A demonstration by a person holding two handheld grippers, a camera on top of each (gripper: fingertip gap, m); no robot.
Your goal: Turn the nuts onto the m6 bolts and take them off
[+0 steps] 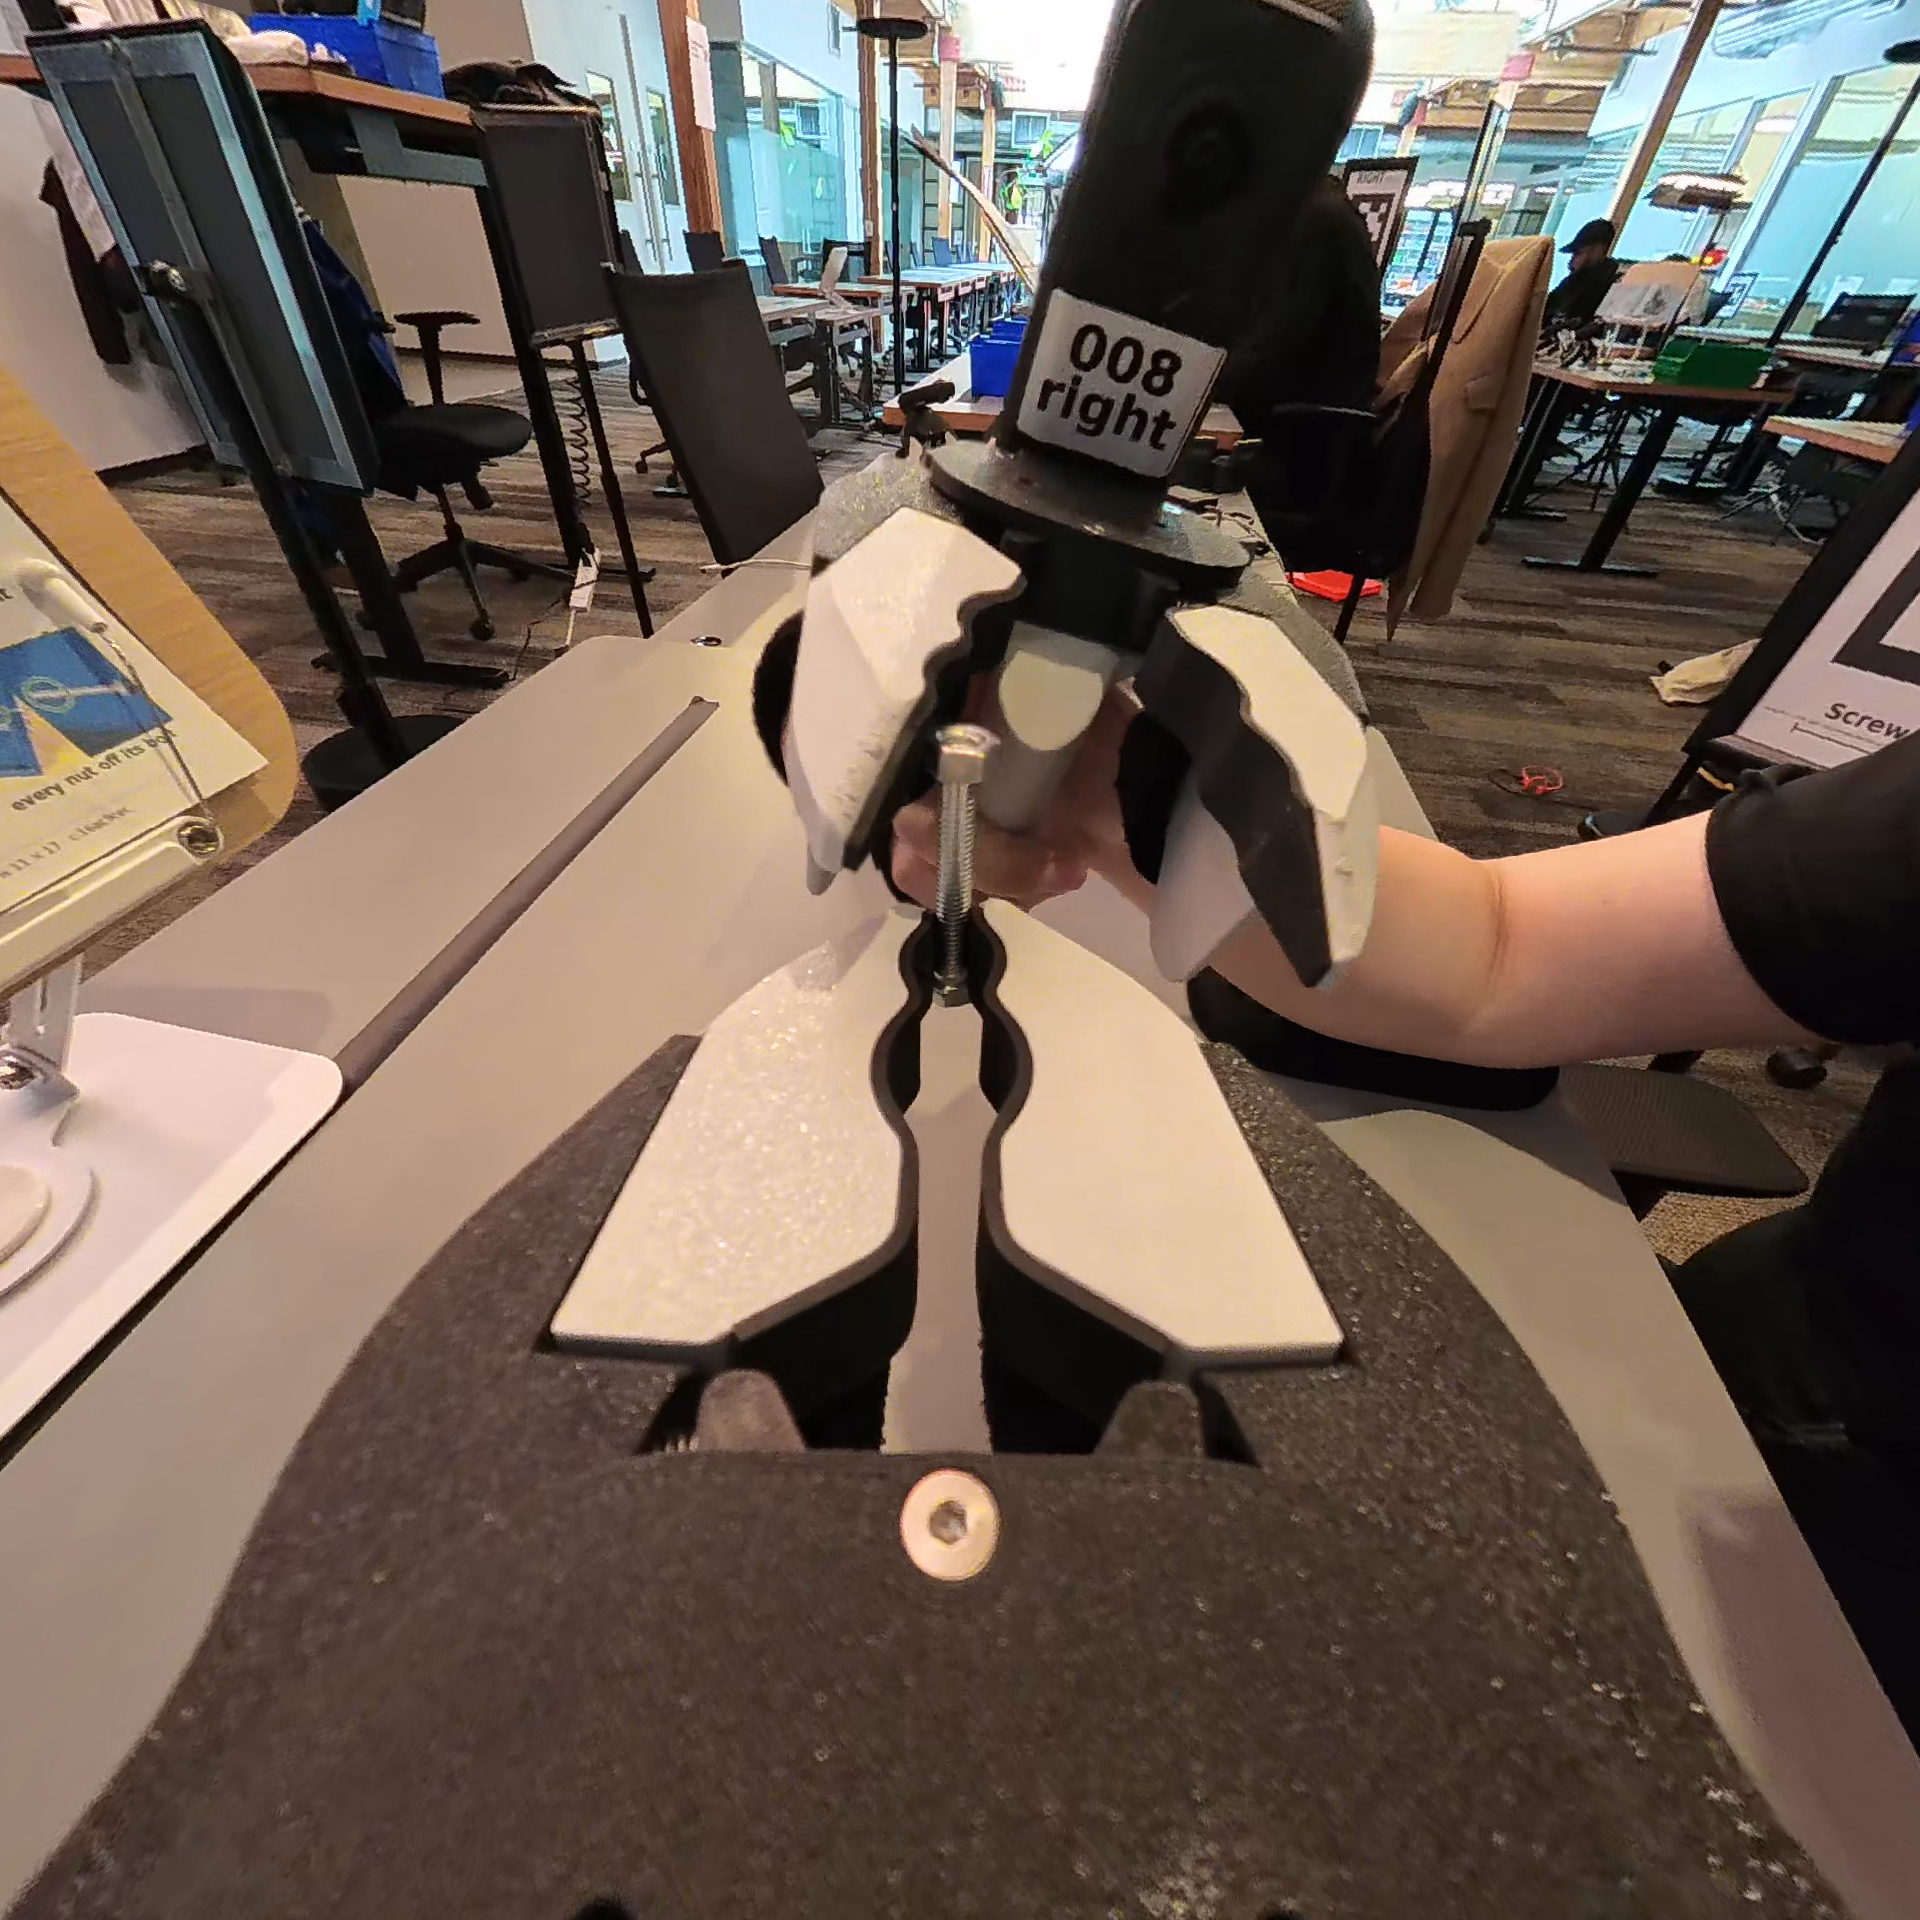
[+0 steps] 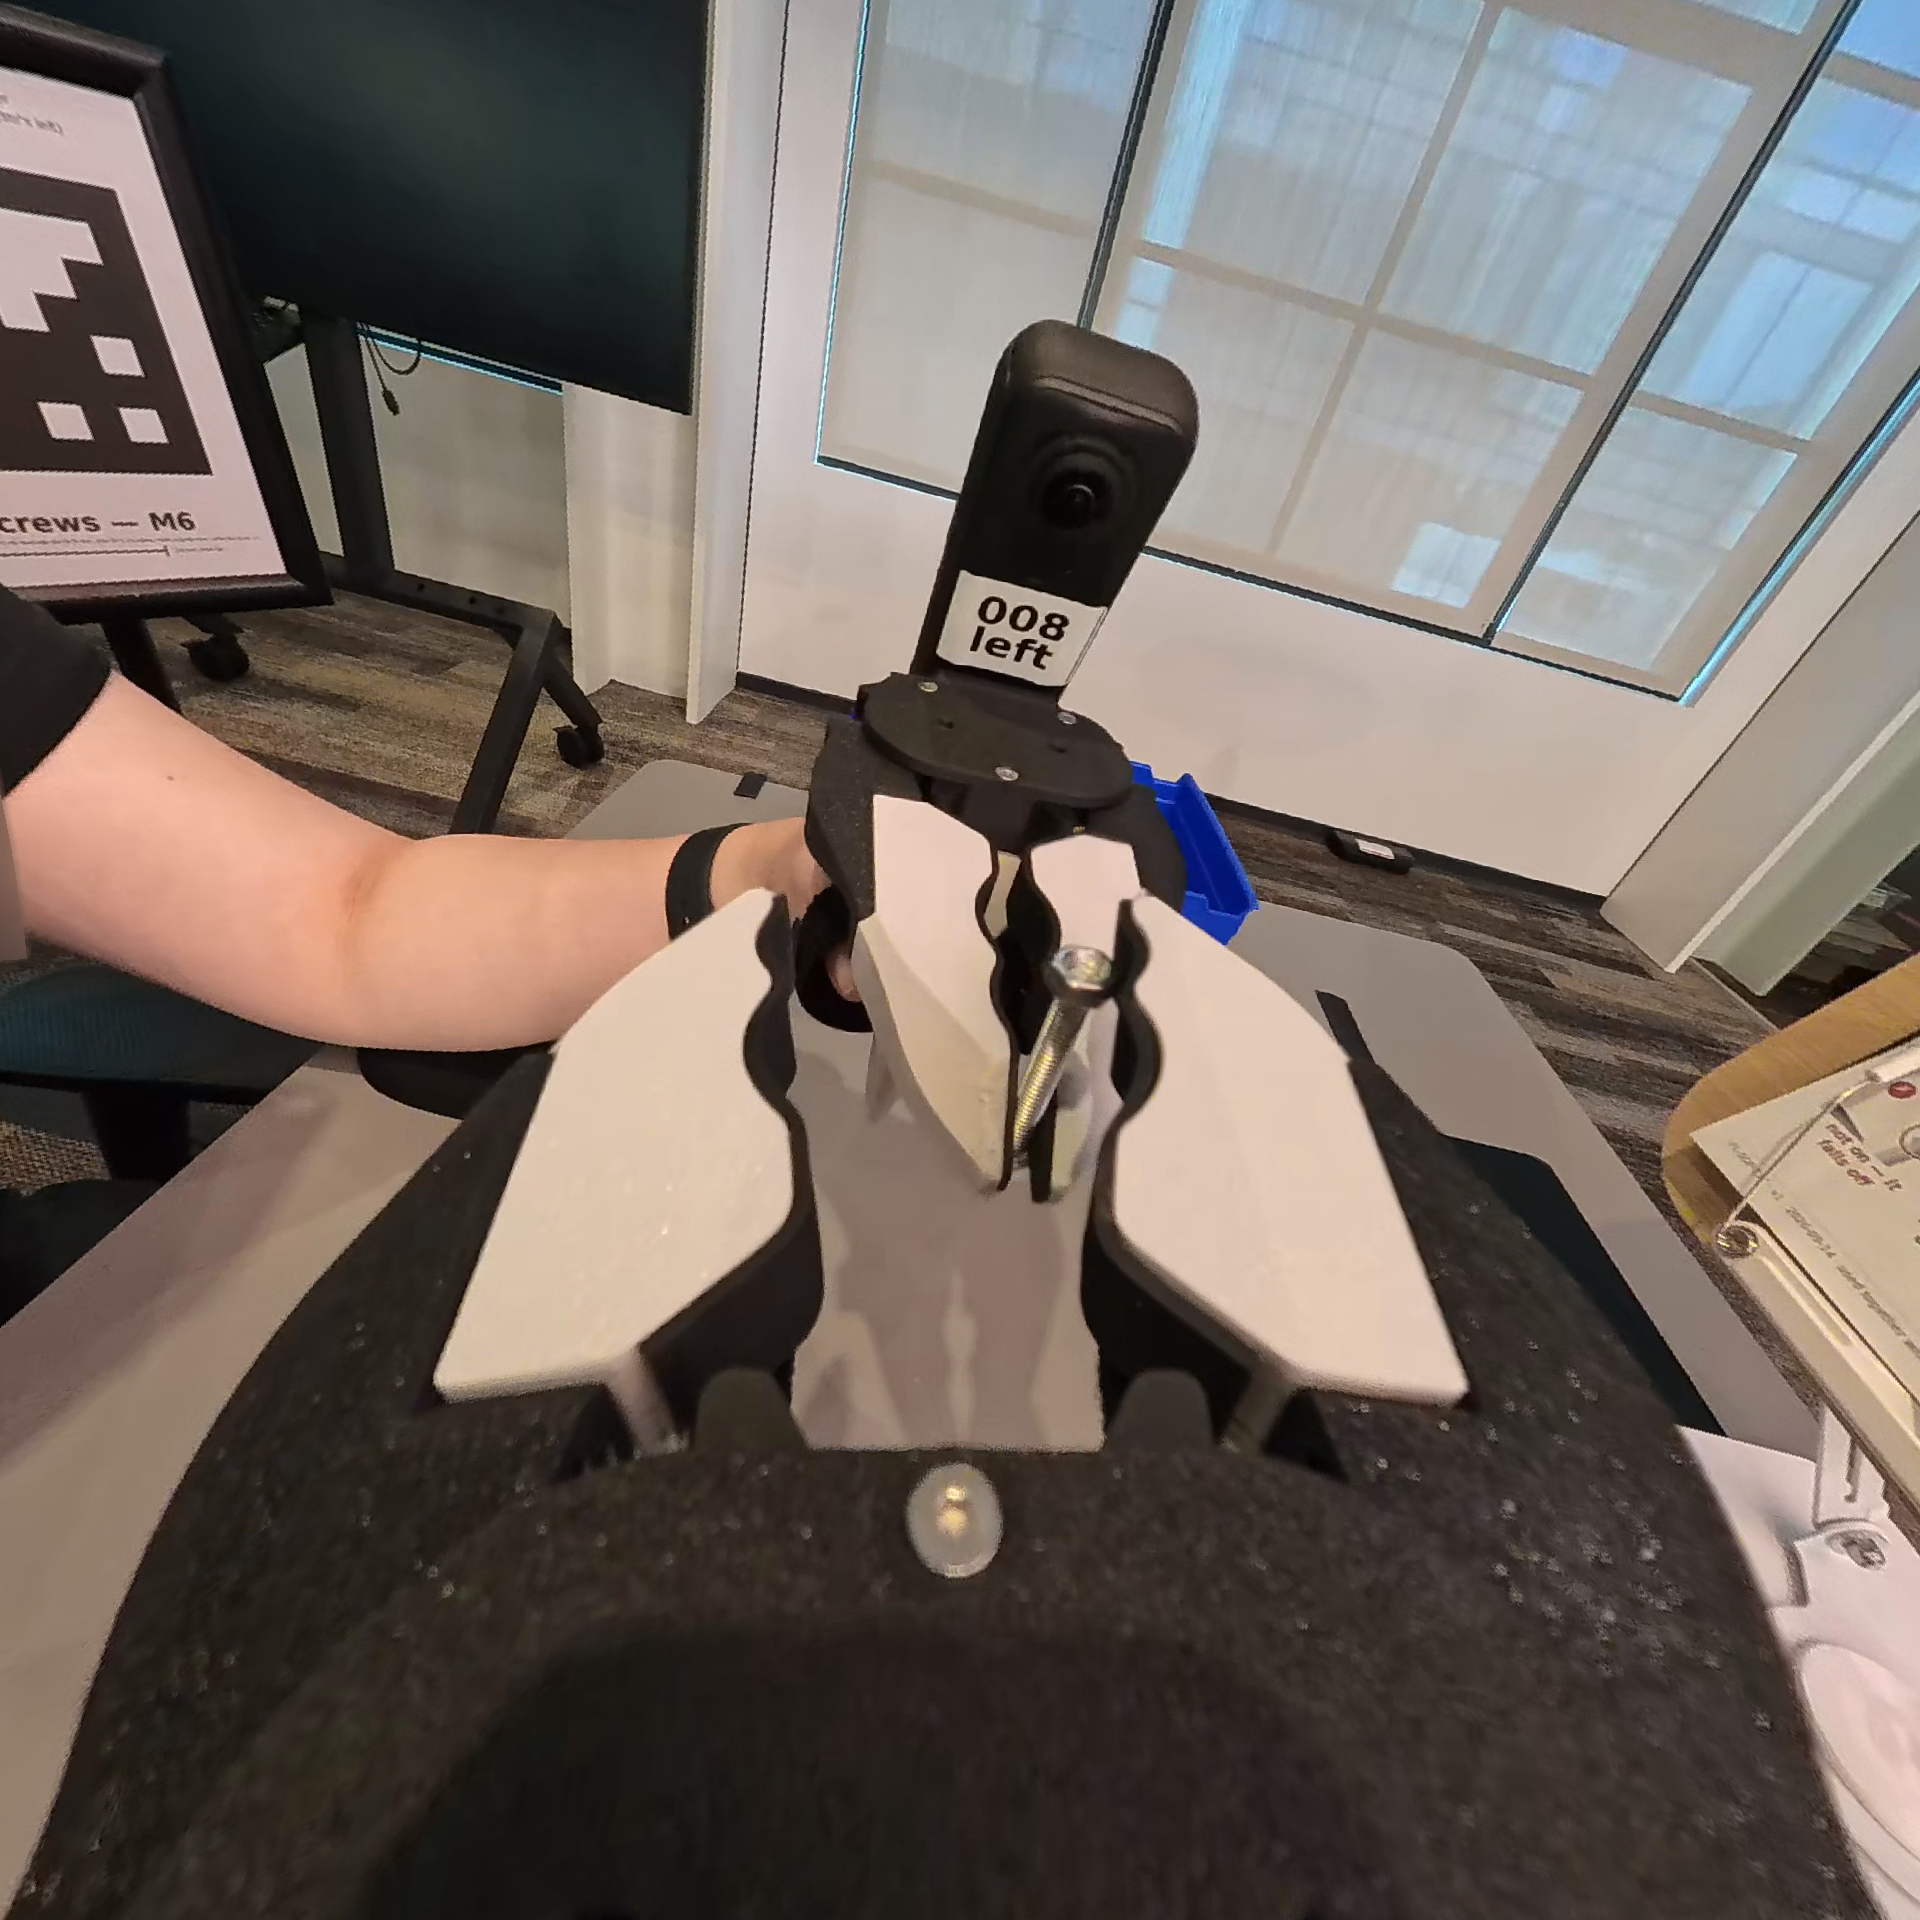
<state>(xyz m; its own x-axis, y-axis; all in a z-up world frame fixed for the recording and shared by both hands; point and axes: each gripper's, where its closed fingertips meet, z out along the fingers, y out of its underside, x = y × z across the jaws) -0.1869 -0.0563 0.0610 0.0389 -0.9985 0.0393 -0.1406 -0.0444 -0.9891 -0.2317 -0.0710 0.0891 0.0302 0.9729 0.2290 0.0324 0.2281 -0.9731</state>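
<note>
A silver M6 bolt stands nearly upright, head up. My left gripper is shut on its lower end, where a nut sits on the thread between the fingertips. My right gripper faces it with its jaws wide apart, and the bolt head lies close to one of its fingers. In the right wrist view my right gripper is open and empty. The bolt rises from the shut left gripper, its head beside my right finger.
A grey table lies below both grippers. An instruction sheet on a white stand is at its left end. A blue bin sits behind the left gripper. A framed marker sign and office chairs stand around. My right fingertips sit around 5 centimeters from my left ones.
</note>
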